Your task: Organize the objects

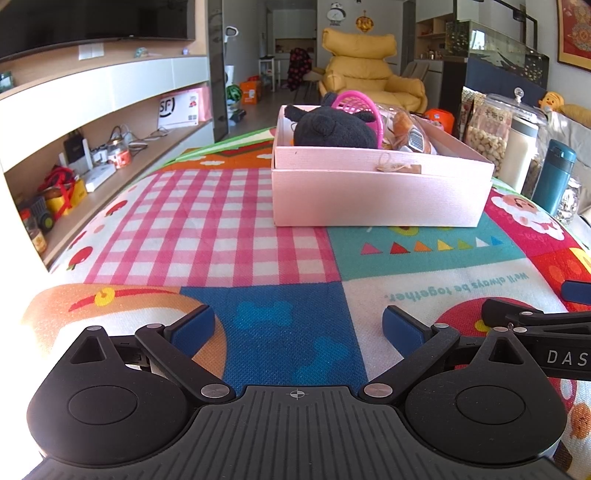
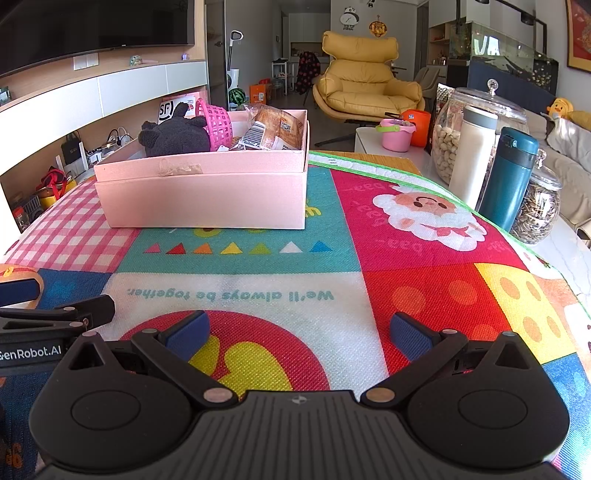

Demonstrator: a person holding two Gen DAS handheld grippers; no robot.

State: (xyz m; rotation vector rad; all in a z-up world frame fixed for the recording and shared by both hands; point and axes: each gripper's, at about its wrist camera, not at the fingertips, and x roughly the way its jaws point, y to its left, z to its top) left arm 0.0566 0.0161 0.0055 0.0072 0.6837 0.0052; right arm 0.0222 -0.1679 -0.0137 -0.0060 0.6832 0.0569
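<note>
Surface w/ patchwork mat [image 2: 424, 280] is mostly bare. Pink box [image 1: 376, 192] sits toward the far edge, already holding black plush [image 1: 332, 127], pink basket [image 1: 360, 105] & wrapped snacks [image 2: 273, 127]. Nothing loose on the mat, so sorting looks about done. Left claw [image 1: 298, 325] & right claw [image 2: 300, 330] both wide, empty, near the front edge.

A home living room: a wall-mounted television [image 2: 92, 26] above open shelving [image 1: 110, 140], a yellow lounge chair [image 2: 364, 83], a panda wall clock [image 2: 349, 15], what appears to be an aquarium [image 2: 506, 48], and snack jars [image 2: 454, 136] beside the quilt-covered worktop [image 2: 406, 258].
</note>
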